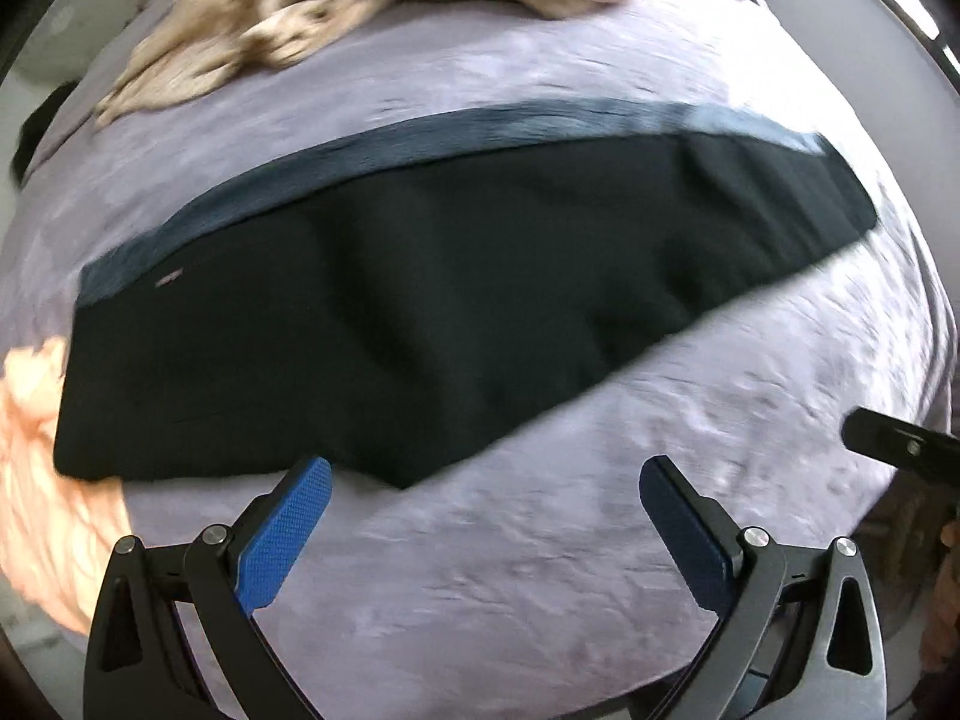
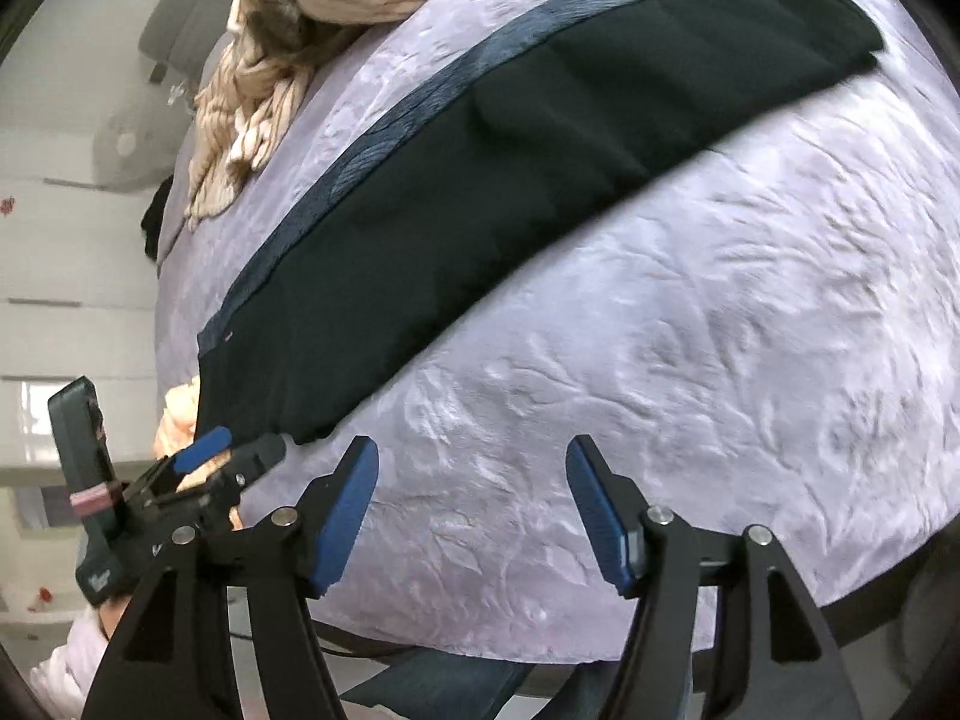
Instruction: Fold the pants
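Black pants (image 1: 384, 312) lie flat on a lilac bed cover (image 1: 540, 570), folded lengthwise, with a blue-grey strip (image 1: 420, 138) showing along the far edge. The waist end is at the left, the leg end at the right. My left gripper (image 1: 483, 480) is open and empty, just above the cover at the pants' near edge. In the right wrist view the pants (image 2: 480, 210) run diagonally from lower left to upper right. My right gripper (image 2: 471, 459) is open and empty over bare cover (image 2: 690, 330). The left gripper (image 2: 234, 456) shows there by the pants' waist corner.
A beige knitted garment (image 1: 288, 18) lies crumpled at the far side of the bed; it also shows in the right wrist view (image 2: 270, 78). A peach cloth (image 1: 42, 450) lies at the left by the waist. Blue fabric (image 2: 432, 684) hangs below the bed's near edge.
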Action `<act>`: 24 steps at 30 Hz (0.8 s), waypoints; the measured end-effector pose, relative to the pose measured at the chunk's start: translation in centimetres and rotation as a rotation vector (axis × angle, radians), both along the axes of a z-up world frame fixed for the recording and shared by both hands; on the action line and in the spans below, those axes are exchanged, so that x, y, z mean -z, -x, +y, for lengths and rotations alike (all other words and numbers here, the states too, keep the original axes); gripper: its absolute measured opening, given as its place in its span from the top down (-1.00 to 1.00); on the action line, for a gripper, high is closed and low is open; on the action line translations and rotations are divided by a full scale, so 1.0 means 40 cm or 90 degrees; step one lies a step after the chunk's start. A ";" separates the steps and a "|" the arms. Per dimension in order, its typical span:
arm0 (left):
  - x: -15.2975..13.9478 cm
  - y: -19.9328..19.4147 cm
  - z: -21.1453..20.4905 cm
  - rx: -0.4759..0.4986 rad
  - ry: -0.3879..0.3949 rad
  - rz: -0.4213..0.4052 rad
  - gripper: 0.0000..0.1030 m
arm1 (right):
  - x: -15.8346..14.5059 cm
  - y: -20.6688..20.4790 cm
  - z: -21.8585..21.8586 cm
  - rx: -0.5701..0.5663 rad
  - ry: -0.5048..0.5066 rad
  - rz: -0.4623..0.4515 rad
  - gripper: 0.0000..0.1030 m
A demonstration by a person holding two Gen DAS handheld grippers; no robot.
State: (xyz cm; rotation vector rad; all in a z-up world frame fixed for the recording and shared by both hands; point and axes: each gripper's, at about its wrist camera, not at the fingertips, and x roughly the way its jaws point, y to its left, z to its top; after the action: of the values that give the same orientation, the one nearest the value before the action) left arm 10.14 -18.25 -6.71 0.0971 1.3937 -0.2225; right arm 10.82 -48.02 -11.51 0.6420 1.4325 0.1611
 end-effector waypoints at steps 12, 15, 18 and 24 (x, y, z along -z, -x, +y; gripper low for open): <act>-0.025 -0.111 -0.180 0.042 -0.002 -0.017 -1.00 | 0.012 0.004 -0.239 0.101 -0.015 -0.029 -0.34; -0.008 -0.160 -0.242 0.038 -0.013 -0.030 -1.00 | 0.016 -0.035 -0.335 0.148 -0.031 -0.046 -0.34; 0.023 -0.206 -0.298 0.021 -0.021 -0.027 -1.00 | 0.022 -0.091 -0.442 0.199 -0.033 -0.070 -0.33; 0.085 -0.281 -0.400 -0.006 -0.033 -0.028 -1.00 | 0.108 -0.194 -0.622 0.315 -0.062 -0.069 0.10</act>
State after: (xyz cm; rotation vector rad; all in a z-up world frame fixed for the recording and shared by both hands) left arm 21.39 -34.25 -10.12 0.1371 1.3556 -0.1755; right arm 18.58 -72.89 -15.81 1.0309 1.1300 -0.1234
